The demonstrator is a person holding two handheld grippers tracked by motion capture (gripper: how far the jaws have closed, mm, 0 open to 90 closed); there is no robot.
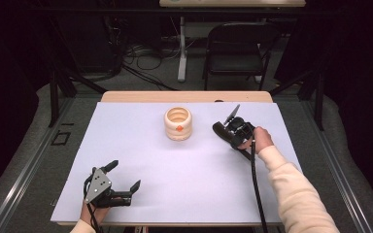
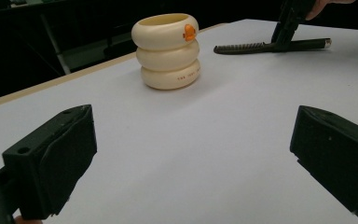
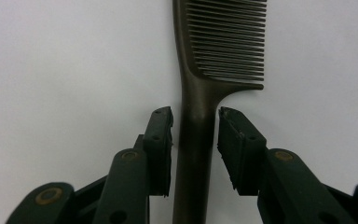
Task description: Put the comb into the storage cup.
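Right gripper [image 3: 195, 135], jaws narrowly parted, straddles the dark stiff plastic comb [image 3: 200, 93] handle; light, thin, likely slippery. Left gripper [image 1: 117, 180] wide open, empty.

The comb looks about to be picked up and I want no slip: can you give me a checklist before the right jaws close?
1. Comb handle lies between the right gripper jaws: ok.
2. Jaws shut on the handle: not ok, gaps show on both sides.
3. Teeth free of the jaws: ok.
4. Comb lies flat on the white table: ok.
5. Cream ring-shaped holder stands apart from the comb: ok.
6. Left gripper open and out of the way: ok.
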